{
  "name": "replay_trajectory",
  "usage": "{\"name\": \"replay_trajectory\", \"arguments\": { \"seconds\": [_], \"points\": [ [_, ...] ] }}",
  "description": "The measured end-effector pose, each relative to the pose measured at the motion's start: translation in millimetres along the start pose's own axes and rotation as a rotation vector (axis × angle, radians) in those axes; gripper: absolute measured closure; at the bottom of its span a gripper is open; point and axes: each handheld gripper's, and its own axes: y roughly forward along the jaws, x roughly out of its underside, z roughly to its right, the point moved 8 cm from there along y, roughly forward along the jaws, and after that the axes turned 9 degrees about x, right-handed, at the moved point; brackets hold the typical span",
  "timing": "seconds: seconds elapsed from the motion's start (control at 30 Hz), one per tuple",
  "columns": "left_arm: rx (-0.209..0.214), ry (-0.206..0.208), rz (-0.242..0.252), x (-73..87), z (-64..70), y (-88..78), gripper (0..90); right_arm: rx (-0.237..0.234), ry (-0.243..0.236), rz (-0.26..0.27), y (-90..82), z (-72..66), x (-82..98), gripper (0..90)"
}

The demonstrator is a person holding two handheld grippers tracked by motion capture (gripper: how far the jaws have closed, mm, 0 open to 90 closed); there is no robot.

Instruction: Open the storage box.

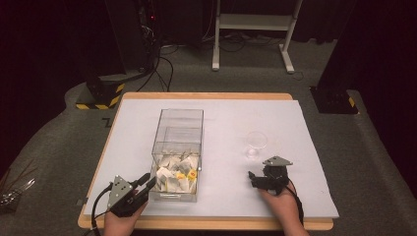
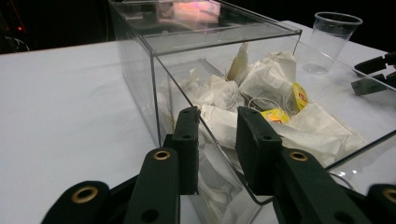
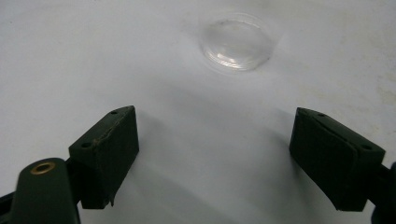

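Observation:
A clear plastic box [image 1: 182, 118] stands left of the table's middle, and its near end holds a heap of white tea bags [image 1: 178, 173], some with yellow tags. My left gripper [image 1: 147, 181] sits at the box's near left corner. In the left gripper view its jaws [image 2: 218, 135] stand slightly apart astride the near clear wall [image 2: 140, 70], with the tea bags [image 2: 261, 84] just behind it. An empty clear cup [image 1: 256, 142] stands upright at the right. My right gripper [image 1: 253, 177] hovers just short of it, open wide [image 3: 215, 123] with nothing between the jaws, the cup [image 3: 237, 44] ahead.
A white sheet [image 1: 236, 113] covers the wooden table. The far half of the box is bare. Past the table are a white stand's legs [image 1: 251, 29], floor cables and a black-and-yellow striped base [image 1: 101, 96]. The left gripper view shows the right gripper [image 2: 373, 72] beside the cup [image 2: 332, 39].

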Motion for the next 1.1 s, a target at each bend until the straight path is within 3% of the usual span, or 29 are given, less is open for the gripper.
{"name": "replay_trajectory", "arguments": {
  "seconds": [0.17, 0.33, 0.67, 0.9, 1.07, 1.1],
  "points": [
    [-0.003, 0.008, 0.003, 0.0, -1.0, 0.7, 70.0, 0.0, 0.0, 0.0, 0.0, 0.0, 0.0, 15.6],
    [-0.007, 0.014, 0.019, -3.5, -1.4, 0.9, 64.4, 0.0, 0.0, 0.0, 0.0, 0.0, 0.0, 15.5],
    [-0.007, 0.012, 0.058, -18.6, -9.1, -1.5, 58.6, -0.002, -0.001, 0.001, -0.1, 0.0, 0.0, 16.0],
    [-0.025, -0.001, 0.061, -27.8, -32.2, 0.0, 56.4, -0.005, 0.001, 0.001, -0.1, 0.2, 0.0, 16.1],
    [-0.053, 0.007, 0.03, -23.1, -50.9, 6.1, 54.6, -0.004, 0.001, 0.001, -0.1, 0.1, 0.0, 16.1],
    [-0.061, 0.004, 0.003, -16.9, -59.9, 10.8, 54.0, -0.004, 0.0, 0.001, -0.1, 0.1, 0.0, 16.1]
  ]
}}
